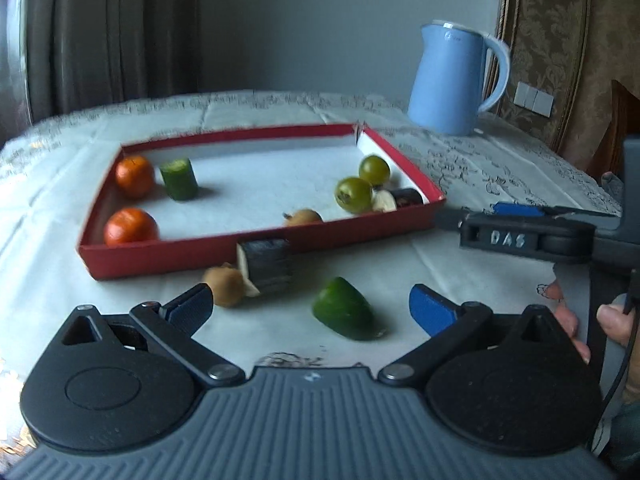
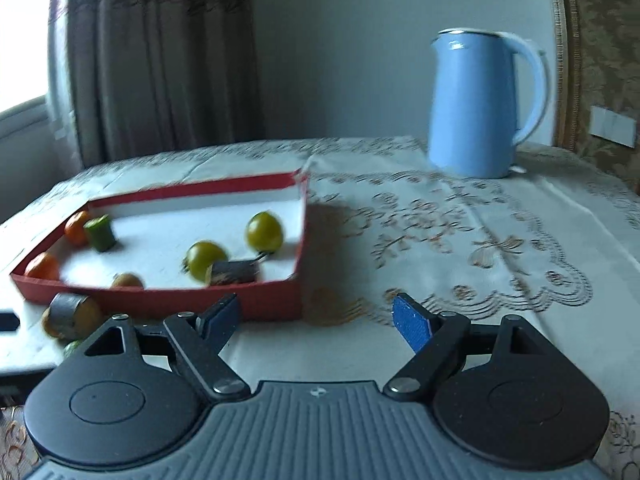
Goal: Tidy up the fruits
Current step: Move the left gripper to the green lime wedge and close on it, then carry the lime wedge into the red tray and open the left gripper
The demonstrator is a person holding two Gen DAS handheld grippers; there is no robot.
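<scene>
A red tray (image 1: 256, 250) (image 2: 276, 300) holds two orange fruits (image 1: 134, 176), a green cucumber piece (image 1: 179, 179), two green round fruits (image 1: 353, 195), a brown fruit (image 1: 303, 217) and a dark eggplant piece (image 1: 404, 198). In front of the tray lie a dark eggplant piece (image 1: 266, 266), a brown fruit (image 1: 225, 286) and a green piece (image 1: 343, 309). My left gripper (image 1: 310, 308) is open, with the green piece between its fingers. My right gripper (image 2: 316, 318) is open and empty by the tray's right corner; it also shows in the left wrist view (image 1: 520, 216).
A blue kettle (image 1: 456, 80) (image 2: 484, 104) stands at the back right on the embroidered tablecloth (image 2: 460, 240). Curtains hang behind the table. A chair back stands at the right.
</scene>
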